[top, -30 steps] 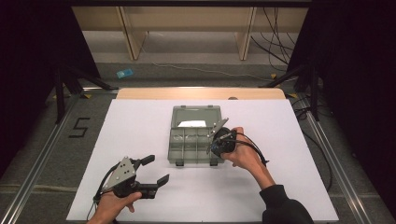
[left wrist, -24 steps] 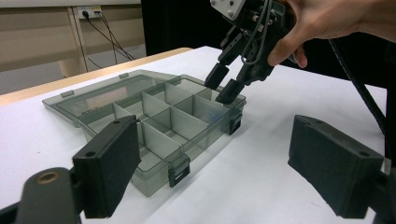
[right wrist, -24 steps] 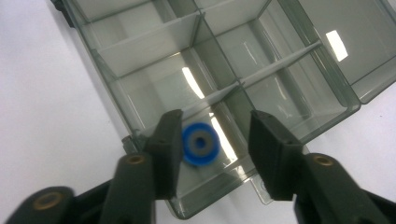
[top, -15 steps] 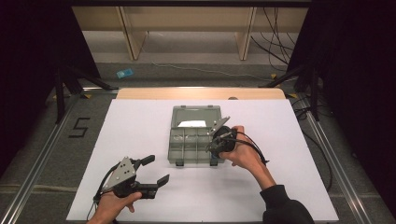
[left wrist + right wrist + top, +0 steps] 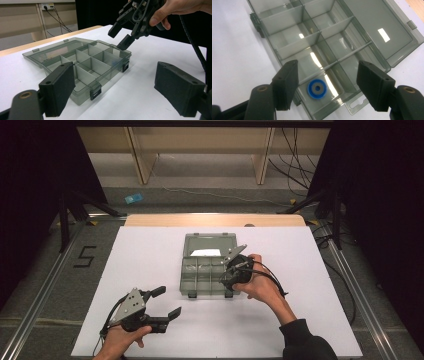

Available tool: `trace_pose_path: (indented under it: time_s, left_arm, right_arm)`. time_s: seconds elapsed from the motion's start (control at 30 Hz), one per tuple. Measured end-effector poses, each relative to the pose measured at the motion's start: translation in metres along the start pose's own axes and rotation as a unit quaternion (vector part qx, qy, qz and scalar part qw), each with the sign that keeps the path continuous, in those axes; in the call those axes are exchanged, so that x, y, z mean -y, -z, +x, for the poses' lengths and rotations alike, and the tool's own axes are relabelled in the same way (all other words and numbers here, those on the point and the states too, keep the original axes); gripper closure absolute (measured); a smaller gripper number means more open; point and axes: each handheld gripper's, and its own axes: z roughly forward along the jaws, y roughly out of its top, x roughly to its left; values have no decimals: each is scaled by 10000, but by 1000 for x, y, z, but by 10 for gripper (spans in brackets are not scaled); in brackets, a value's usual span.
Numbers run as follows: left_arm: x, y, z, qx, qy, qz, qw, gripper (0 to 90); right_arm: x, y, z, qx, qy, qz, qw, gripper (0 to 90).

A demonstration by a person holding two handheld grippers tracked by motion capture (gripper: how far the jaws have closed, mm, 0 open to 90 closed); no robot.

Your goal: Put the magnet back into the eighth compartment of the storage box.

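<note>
The clear grey organizer box [image 5: 207, 270] lies open near the middle of the white surface [image 5: 150, 250], a little toward the far edge, its lid [image 5: 209, 245] folded back flat on the far side. The right claw [image 5: 234, 271] hangs over the box's right-hand end, jaws spread wide and gripping nothing. Looking along those jaws in the right gripper view, a small blue ring [image 5: 317, 89] with a grey centre lies flat on the floor of a compartment at the end of the tray, close against the outer wall — the jaws stand either side of it from above. The left claw [image 5: 162, 302] rests near the front-left corner of the surface, well apart from the box, also released and empty.

The ring looks to me like a light, stiff plastic-and-metal washer — nothing fragile, but thin, smooth and lying flush, so likely to skate on the slick plastic floor. The dividers [image 5: 294, 42] and wall leave little room; I'd judge the best hold is across its outer rim, jaws turned so they drop along the compartment's long way. The box itself seems light enough to shift if nudged; the two latches [image 5: 95, 91] on its front wall hang loose.
</note>
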Motion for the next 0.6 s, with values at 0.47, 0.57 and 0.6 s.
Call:
trace_pose_path:
  time_s: [0.47,0.57,0.6]
  left_arm:
    - [0,0,0,-7,-21,112,9999,163]
    - [0,0,0,-9,-32,134,9999,163]
    - [0,0,0,-16,-36,138,9999,163]
  right_arm:
    - [-3,2,9,-13,169,32,9999,346]
    - [-3,1,12,-37,208,109,9997,345]
    - [-3,0,12,-26,265,94,9996,344]
